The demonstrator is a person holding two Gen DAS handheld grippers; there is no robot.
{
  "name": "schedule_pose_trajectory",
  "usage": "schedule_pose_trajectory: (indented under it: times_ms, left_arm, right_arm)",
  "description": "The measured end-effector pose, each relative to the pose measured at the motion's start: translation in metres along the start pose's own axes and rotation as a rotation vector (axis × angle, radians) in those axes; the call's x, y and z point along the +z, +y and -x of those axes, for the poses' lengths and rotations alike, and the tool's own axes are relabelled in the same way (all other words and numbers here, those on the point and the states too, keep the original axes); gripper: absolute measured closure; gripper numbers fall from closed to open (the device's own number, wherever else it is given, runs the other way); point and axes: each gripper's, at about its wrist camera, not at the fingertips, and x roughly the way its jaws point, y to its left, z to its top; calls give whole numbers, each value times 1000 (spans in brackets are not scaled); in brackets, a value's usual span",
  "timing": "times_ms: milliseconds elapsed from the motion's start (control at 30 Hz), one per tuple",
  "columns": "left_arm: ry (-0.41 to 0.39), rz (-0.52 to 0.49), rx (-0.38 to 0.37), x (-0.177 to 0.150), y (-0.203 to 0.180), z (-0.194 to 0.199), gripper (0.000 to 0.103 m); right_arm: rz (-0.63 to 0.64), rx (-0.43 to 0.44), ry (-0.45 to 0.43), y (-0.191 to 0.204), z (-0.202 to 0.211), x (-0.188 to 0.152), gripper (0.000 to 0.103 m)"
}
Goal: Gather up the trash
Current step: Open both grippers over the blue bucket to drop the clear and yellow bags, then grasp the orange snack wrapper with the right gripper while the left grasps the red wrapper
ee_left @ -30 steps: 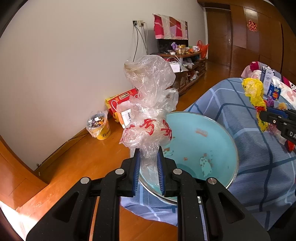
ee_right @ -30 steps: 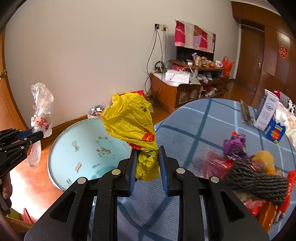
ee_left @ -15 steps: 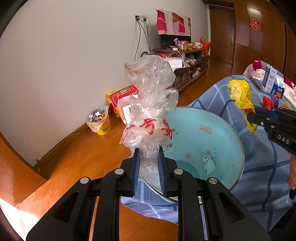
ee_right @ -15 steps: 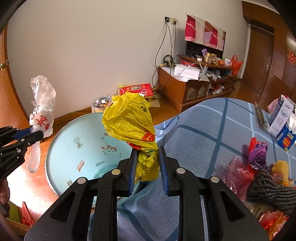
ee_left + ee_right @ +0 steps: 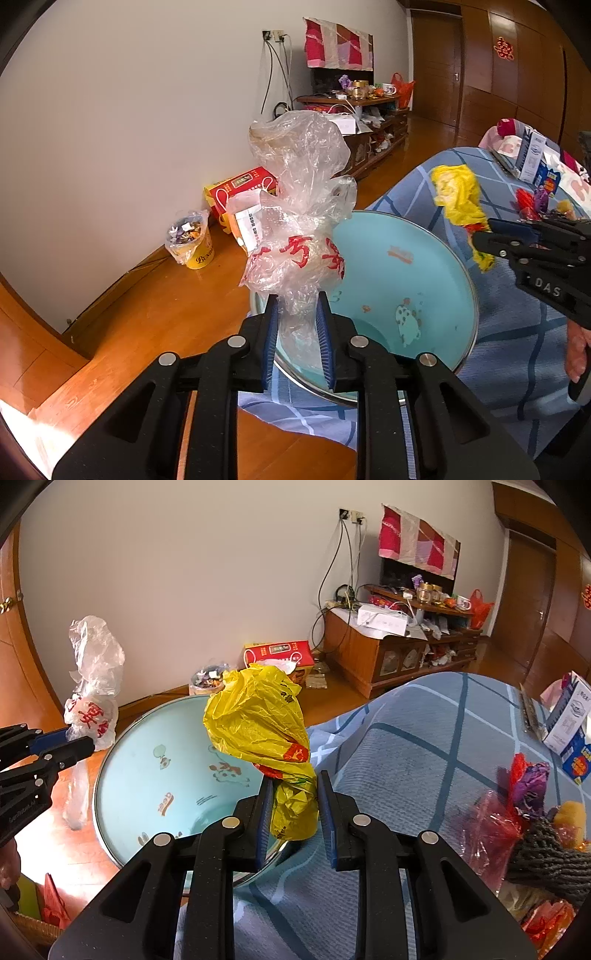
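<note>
My left gripper (image 5: pixel 295 332) is loosening on the clear bag (image 5: pixel 299 206), my right gripper (image 5: pixel 295 805) pinches the yellow bag (image 5: pixel 258 716); neither is in the basin (image 5: pixel 417 266), wrappers (image 5: pixel 517 805) remain.

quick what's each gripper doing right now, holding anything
Left gripper: jaws opening, the clear plastic bag with red print between its pads.
Right gripper: closed on the yellow plastic bag.

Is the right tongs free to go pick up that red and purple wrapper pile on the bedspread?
Probably not yet: the right tongs are shut on the yellow bag, though nothing blocks the way to the wrapper pile.
</note>
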Motion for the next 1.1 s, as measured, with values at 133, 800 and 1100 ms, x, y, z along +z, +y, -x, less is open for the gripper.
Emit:
schedule_pose_trajectory:
  times_ms: [133,800,1100]
  left_arm:
    - [-15,-16,-8,-2,-5,0,53]
    - [-1,-116,-96,-10,-59,-3,39]
    - [-36,-239,-198,-6,-137,7,39]
  right_arm:
    - [-2,26,-1,2,-4,-1,58]
    - [-96,-127,-61,-67,74,-45,42]
    - [-255,-299,-87,-149,145,-114,37]
